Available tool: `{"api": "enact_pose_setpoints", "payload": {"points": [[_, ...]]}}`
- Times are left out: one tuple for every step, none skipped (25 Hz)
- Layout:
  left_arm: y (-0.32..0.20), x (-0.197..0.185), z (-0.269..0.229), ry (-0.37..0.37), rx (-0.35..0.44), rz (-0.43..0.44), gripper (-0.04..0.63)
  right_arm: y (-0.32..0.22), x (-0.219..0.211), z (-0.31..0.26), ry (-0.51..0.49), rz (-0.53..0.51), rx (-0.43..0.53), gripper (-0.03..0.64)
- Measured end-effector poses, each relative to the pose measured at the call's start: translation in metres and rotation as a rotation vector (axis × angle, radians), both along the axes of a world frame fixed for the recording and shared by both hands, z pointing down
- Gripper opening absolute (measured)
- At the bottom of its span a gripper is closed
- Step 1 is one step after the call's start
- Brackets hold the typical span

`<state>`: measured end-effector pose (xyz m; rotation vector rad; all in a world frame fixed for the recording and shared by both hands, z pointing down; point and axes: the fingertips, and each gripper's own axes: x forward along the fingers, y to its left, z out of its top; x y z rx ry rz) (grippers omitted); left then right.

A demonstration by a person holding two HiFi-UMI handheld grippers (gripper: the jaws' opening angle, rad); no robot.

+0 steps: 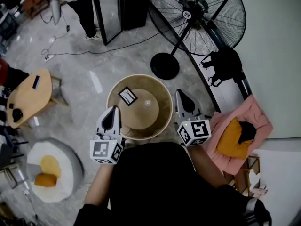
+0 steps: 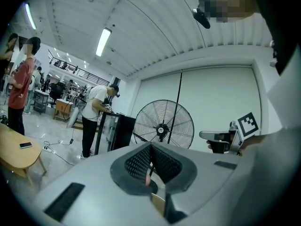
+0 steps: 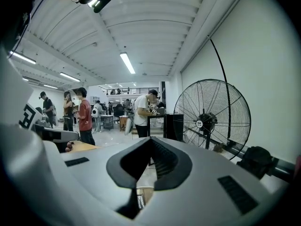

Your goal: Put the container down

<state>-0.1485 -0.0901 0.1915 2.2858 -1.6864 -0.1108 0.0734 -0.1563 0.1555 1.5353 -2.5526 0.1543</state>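
– Your black top (image 1: 160,182) filled the bottom of the head view, and just beyond it sat both claws. What did they have?

– The left gripper (image 1: 114,109) had its jaws pressed together on the left rim of the round tan container (image 1: 139,76). The right gripper (image 3: 150,140) was clamped the same way on the opposite rim, with a strip of tan showing low between its jaws.

– So where was the container?

– It hung between your two hands, mouth up, seemingly clear of the grey floor (image 1: 94,86). By my reading, you were carrying it and had not yet set it down.

– And the next move?

– Probably lowering both hands together and level onto bare floor short of the fan base (image 1: 164,66), and opening the jaws only once it rested.
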Motion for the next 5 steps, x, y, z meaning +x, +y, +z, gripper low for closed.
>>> {"api": "enact_pose_setpoints", "payload": {"points": [[0.0004, -0.0012, 0.0009, 0.001, -0.003, 0.000, 0.020, -0.0001, -0.0011, 0.0003, 0.001, 0.000, -0.001, 0.021], [0.0004, -0.0027, 0.0018, 0.002, -0.005, 0.000, 0.020, -0.0003, -0.0025, 0.0005, 0.002, 0.001, -0.001, 0.021], [0.0002, -0.0044, 0.0027, 0.003, -0.006, 0.000, 0.020, -0.0006, -0.0039, 0.0006, 0.002, 0.001, -0.001, 0.021], [-0.0002, -0.0061, 0.0035, 0.005, -0.007, -0.001, 0.020, -0.0010, -0.0052, 0.0008, 0.003, 0.001, 0.000, 0.021], [-0.0006, -0.0080, 0.0043, 0.008, -0.008, -0.001, 0.020, -0.0015, -0.0066, 0.0009, 0.003, 0.002, 0.000, 0.021]]}}
